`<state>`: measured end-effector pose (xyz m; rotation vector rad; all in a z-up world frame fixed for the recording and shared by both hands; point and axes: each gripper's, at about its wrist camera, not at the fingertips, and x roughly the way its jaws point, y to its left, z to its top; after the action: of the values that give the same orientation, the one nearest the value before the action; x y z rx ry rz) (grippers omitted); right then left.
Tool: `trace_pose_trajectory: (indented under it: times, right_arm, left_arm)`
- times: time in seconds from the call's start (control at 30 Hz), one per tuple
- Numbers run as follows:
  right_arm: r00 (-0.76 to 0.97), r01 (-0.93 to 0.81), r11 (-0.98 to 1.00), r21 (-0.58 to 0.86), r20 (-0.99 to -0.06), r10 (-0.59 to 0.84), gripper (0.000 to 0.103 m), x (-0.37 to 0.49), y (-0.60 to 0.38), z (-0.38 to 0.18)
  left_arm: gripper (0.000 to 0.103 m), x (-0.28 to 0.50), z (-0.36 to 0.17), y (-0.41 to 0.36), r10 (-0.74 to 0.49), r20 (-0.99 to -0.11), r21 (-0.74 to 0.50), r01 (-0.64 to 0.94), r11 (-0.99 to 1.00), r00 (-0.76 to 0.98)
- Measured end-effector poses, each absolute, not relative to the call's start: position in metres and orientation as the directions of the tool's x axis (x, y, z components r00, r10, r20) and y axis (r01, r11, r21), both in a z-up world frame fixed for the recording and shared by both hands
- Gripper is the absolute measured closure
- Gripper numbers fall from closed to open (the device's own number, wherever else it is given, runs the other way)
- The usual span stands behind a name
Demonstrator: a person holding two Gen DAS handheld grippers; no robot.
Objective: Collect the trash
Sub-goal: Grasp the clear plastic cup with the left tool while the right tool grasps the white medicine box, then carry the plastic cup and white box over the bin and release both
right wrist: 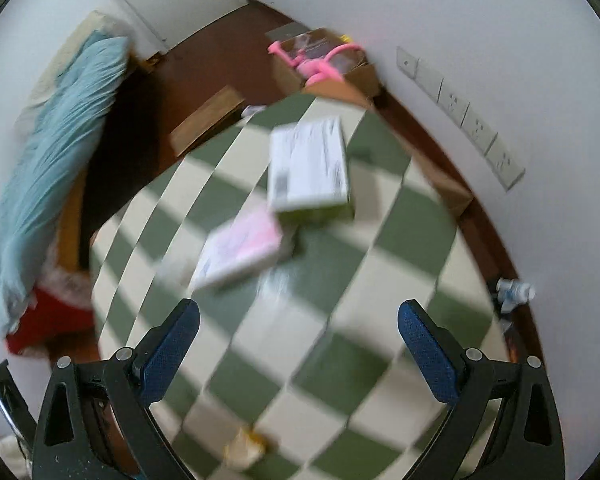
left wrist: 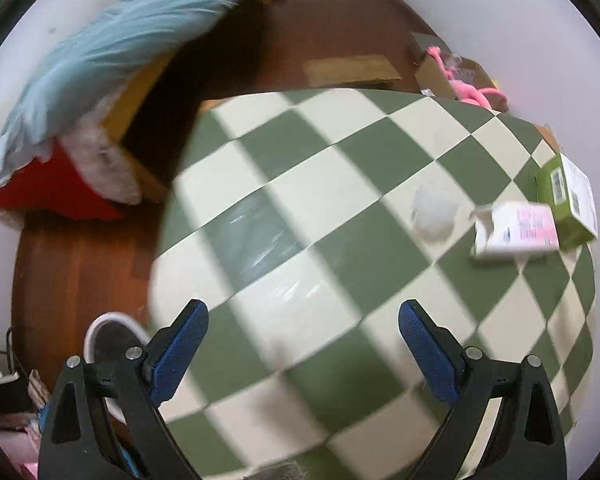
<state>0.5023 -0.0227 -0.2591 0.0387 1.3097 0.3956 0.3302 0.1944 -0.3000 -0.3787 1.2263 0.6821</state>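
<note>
Both the left gripper (left wrist: 303,322) and right gripper (right wrist: 299,322) hang spread wide and empty over the green-and-cream checkered rug (left wrist: 340,184), on which lie the green-and-white cardboard box (right wrist: 308,164), touching it the pink-and-white carton (right wrist: 240,250), and a crumpled white wad (left wrist: 436,212).

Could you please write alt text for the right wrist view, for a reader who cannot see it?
The open right claw hovers empty over a green-and-cream checkered mat, facing a pink-and-white box and a larger white-and-green box lying on it. A small yellowish wrapper lies nearer the claw; a blue pillow rests at left. The picture is motion-blurred.
</note>
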Motion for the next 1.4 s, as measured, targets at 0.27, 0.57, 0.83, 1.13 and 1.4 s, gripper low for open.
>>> trace_pose_trajectory:
  times: [0.27,0.57,0.83,1.13,1.4]
  right_arm:
    - [0.186,-0.293,0.947,0.134,-0.963,0.194,0.002,0.583,0.043,-0.309]
    - [0.161,-0.309,0.944,0.113,-0.972,0.169,0.003,0.608,0.062,-0.342]
    - [0.187,-0.340,0.938,0.068,-0.973,0.138,0.029,0.609,0.060,-0.345]
    - [0.258,-0.368,0.929,0.052,-0.954,0.155,0.031,0.593,0.046,-0.318]
    - [0.335,-0.399,0.914,0.069,-0.917,0.215,0.031,0.554,0.028,-0.267]
  left_arm:
    - [0.007,0.395,-0.332,0.203,0.109,-0.964,-0.059,-0.592,0.804,0.244]
    - [0.065,0.419,-0.348,0.191,0.081,-0.965,-0.060,-0.509,0.858,0.250]
    - [0.067,0.412,-0.343,0.186,0.180,-0.951,0.028,-0.510,0.860,0.251]
    - [0.067,0.401,-0.304,0.179,0.292,-0.909,0.104,-0.514,0.852,0.299]
    - [0.067,0.368,-0.248,0.175,0.354,-0.860,0.098,-0.562,0.822,0.368]
